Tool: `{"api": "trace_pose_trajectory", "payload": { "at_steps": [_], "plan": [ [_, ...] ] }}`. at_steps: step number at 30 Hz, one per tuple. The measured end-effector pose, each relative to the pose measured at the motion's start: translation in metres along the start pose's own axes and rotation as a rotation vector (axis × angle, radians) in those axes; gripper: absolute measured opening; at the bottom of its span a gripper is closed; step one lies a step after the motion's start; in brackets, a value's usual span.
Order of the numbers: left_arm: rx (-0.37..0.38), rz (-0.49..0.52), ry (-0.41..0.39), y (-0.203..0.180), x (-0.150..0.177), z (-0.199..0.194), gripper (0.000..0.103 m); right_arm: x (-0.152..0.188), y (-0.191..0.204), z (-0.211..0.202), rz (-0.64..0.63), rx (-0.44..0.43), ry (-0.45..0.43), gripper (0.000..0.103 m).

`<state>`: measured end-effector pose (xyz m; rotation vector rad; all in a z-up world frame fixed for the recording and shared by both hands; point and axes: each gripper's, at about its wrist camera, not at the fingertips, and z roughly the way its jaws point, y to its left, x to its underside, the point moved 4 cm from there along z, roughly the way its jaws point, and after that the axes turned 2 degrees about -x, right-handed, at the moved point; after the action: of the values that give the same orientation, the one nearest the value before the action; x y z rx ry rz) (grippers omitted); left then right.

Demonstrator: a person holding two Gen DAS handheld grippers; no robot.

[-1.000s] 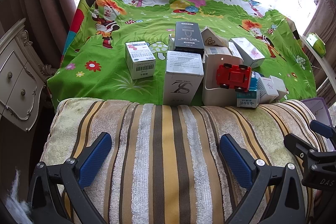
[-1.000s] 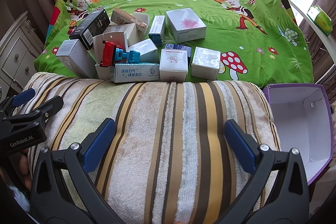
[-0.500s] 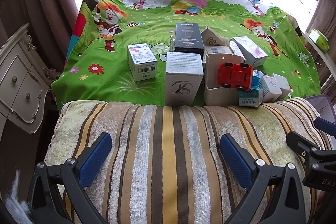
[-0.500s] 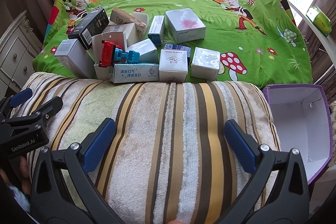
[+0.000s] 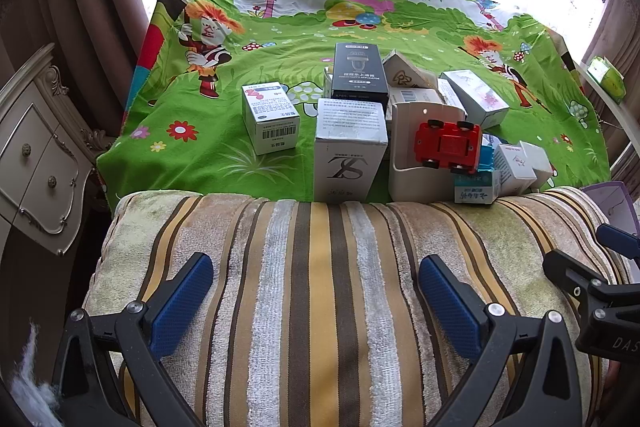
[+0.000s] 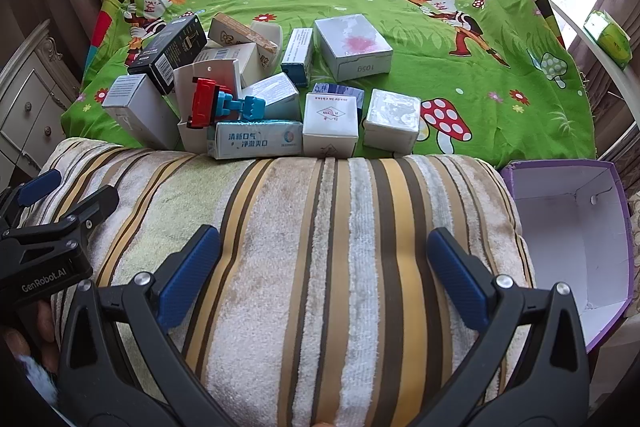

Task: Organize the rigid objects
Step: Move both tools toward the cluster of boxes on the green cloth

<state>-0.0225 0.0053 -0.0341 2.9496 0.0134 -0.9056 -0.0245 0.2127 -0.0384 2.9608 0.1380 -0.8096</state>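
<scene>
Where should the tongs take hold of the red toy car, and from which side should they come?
Grip the red toy car across its narrow red body, between the wheels, coming from above. It lies tipped on its side against the white holder, with boxes crowding it, so only the top is free.

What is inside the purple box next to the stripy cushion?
The open purple cardboard box shows only bare white walls and floor; nothing lies in the visible part. Its near corner is cut off by the right gripper's arm.

My left wrist view looks forward from low over the striped cushion toward the bench. My right wrist view faces likewise, set further right. Both share the red toy car.
</scene>
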Motion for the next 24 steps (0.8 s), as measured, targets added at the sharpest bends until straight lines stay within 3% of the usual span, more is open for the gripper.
{"api": "trace_pose_trajectory", "payload": {
  "at_steps": [12, 17, 24],
  "plan": [
    [0.009, -0.005, -0.008, 0.001, -0.001, -0.002, 0.103, -0.001, 0.000, 0.001, 0.003, -0.003, 0.001, 0.103],
    [0.094, -0.003, -0.037, -0.002, -0.009, -0.011, 0.103, -0.004, -0.004, -0.001, 0.023, -0.035, -0.004, 0.103],
    [0.136, -0.011, -0.039, -0.006, -0.036, -0.003, 0.102, -0.018, -0.005, 0.000, 0.003, -0.088, -0.004, 0.103]
  ]
}}
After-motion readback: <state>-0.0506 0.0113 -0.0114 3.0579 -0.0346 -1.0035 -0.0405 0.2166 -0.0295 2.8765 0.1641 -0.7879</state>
